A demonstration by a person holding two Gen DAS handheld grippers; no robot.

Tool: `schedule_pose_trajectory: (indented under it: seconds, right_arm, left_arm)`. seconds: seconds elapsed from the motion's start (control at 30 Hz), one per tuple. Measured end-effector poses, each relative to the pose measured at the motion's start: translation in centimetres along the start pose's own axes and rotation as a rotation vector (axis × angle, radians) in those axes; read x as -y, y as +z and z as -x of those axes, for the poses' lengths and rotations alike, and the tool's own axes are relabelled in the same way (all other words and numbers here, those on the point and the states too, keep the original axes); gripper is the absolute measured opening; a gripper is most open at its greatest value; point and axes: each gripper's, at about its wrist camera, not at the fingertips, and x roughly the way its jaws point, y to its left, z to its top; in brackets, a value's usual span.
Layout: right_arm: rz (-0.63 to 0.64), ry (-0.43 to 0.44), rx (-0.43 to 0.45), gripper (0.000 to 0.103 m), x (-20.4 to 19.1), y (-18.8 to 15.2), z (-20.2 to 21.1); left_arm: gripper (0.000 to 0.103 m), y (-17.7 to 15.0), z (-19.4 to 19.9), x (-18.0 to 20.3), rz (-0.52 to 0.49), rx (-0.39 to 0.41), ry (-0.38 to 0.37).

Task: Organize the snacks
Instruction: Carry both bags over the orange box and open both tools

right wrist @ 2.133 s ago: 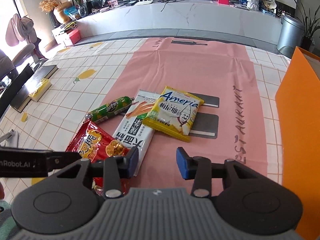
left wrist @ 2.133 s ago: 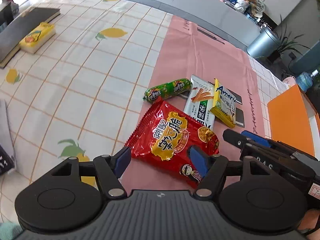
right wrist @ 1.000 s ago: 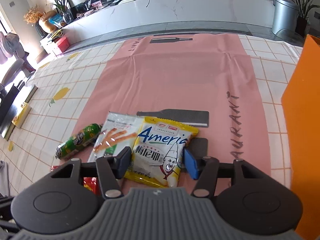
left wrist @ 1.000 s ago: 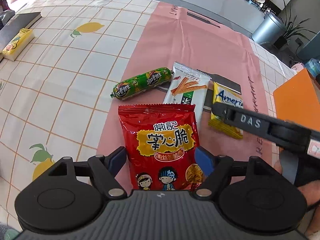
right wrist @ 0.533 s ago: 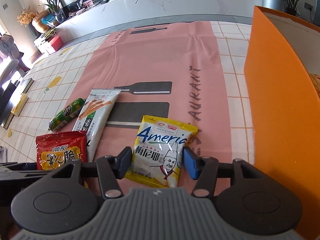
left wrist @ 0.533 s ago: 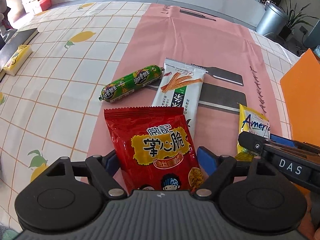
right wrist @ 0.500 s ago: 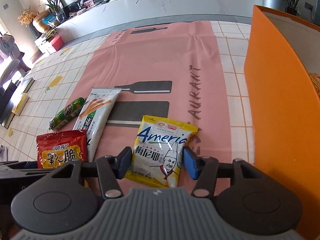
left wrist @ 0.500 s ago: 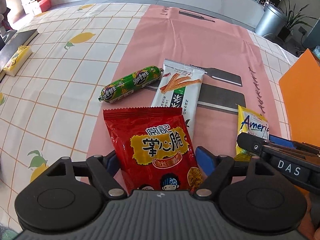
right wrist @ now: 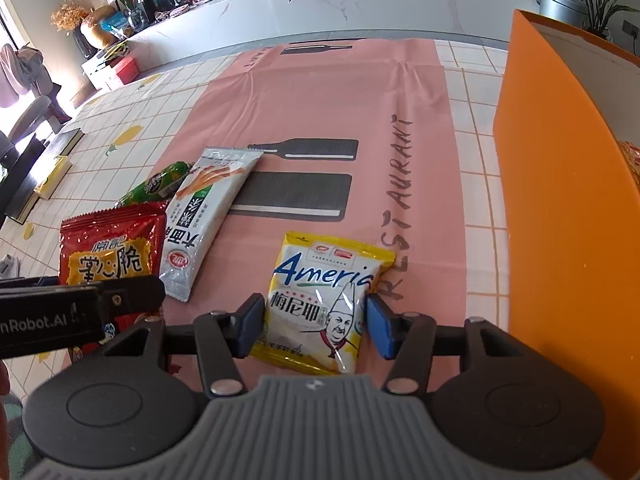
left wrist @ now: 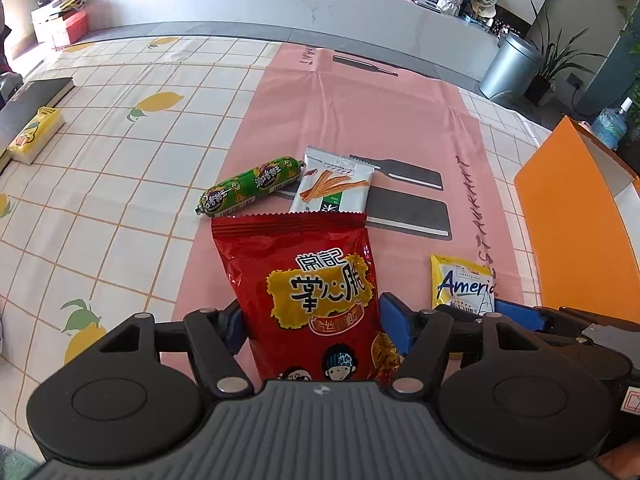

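My left gripper (left wrist: 316, 326) is shut on a red snack bag (left wrist: 308, 280) and holds it lifted, its top edge in front of the white snack pack (left wrist: 334, 184). A green sausage (left wrist: 250, 186) lies left of that pack on the pink mat (left wrist: 360, 112). My right gripper (right wrist: 314, 324) is shut on a yellow "Ameria" bag (right wrist: 324, 292), which also shows in the left wrist view (left wrist: 462, 284). The red bag (right wrist: 108, 248), white pack (right wrist: 204, 204) and sausage (right wrist: 156, 186) show at the left of the right wrist view.
An orange box (right wrist: 560, 208) stands open on the right, close to the right gripper; it also shows in the left wrist view (left wrist: 576, 224). A yellow pack (left wrist: 36, 134) and a dark book (left wrist: 28, 98) lie at the far left on the lemon-print tablecloth (left wrist: 100, 168).
The left gripper has lifted the red bag, so it now covers the lower part of the white pack. The right gripper holds the yellow bag near the orange box, a little closer.
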Motion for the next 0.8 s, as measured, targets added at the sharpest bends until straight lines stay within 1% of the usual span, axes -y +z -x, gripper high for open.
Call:
schedule_pose_trajectory:
  seconds: [0.23, 0.4, 0.57, 0.63, 0.7, 0.8]
  right_arm:
    - [0.034, 0.022, 0.015, 0.052, -1.0, -1.1, 2.1]
    - [0.065, 0.030, 0.038, 0.052, -1.9, -2.1, 4.9]
    - [0.105, 0.023, 0.102, 0.052, -2.2, -3.1, 9.2]
    - [0.128, 0.014, 0.139, 0.052, -2.0, -3.2, 11.2]
    - [0.147, 0.005, 0.171, 0.052, -1.5, -2.9, 13.0]
    - [0.172, -0.039, 0.211, 0.052, -0.1, -2.1, 15.9]
  left_arm:
    - [0.076, -0.3, 1.8, -0.1, 0.002, 0.019, -0.003]
    - [0.076, -0.4, 3.7, 0.5, -0.007, 0.037, -0.031]
    - [0.076, -0.4, 5.7, 1.4, -0.018, 0.065, -0.072]
    - [0.076, -0.2, 6.6, 2.3, -0.034, 0.077, -0.103]
    - [0.076, 0.2, 7.6, 3.5, -0.057, 0.095, -0.138]
    - [0.076, 1.0, 8.9, 5.8, -0.106, 0.129, -0.175]
